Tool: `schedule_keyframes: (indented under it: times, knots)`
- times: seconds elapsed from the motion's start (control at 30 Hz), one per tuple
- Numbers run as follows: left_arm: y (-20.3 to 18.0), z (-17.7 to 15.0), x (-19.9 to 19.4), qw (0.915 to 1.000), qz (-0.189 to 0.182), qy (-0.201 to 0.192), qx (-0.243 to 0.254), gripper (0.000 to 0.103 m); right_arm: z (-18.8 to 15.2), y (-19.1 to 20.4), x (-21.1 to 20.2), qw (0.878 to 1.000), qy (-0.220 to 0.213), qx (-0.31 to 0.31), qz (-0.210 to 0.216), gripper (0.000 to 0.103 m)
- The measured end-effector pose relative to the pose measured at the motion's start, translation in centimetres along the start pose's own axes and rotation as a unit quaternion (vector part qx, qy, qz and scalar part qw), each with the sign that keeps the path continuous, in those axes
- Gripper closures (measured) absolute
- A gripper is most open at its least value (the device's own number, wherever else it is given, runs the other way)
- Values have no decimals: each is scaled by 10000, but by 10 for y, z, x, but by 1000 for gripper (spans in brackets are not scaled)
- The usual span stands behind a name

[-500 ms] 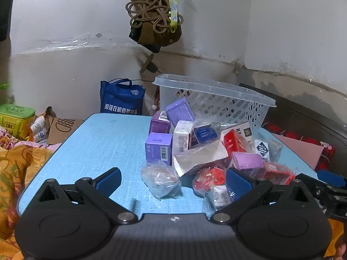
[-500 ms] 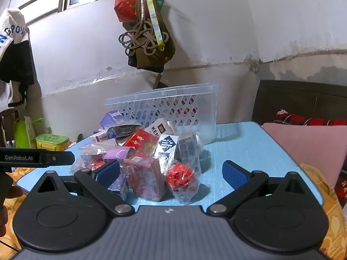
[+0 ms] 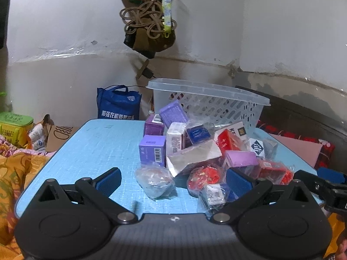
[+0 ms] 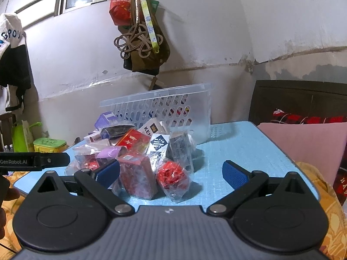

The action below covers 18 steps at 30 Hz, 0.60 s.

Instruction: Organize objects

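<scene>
Meanwhile both the left gripper [image 3: 173,178] and right gripper [image 4: 171,172] gape empty, just short of the packet pile [image 3: 195,147].

Lived-in home bedroom: dark headboard [image 4: 303,99], pink pillow [image 4: 303,143], floral bedding [image 3: 13,173] around small blue table [image 3: 97,147]; bags hung on stained wall [image 4: 141,49], blue tote [image 3: 118,106].

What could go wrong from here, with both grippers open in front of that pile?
1. The pile is stacked loosely: boxes lean on each other, so pulling one likely topples the rest.
2. The bagged red item sits in crinkly clear plastic; the right gripper may pinch film only and slip.
3. The bagged items sit near the table front edge, by the left gripper; a nudge could push them off.
</scene>
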<state>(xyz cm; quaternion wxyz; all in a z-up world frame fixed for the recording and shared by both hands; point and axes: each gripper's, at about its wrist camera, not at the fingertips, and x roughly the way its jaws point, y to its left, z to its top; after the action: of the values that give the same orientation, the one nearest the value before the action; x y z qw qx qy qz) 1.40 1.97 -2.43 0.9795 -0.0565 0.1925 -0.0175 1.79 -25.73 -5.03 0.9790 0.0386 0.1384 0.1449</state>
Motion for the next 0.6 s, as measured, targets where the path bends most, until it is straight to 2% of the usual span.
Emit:
schedule_keyframes:
  times: [0.6]
  knots:
    - [-6, -1, -3, 9998, -143, -42, 115, 0, -3, 1, 0, 9999, 132, -20, 102, 0]
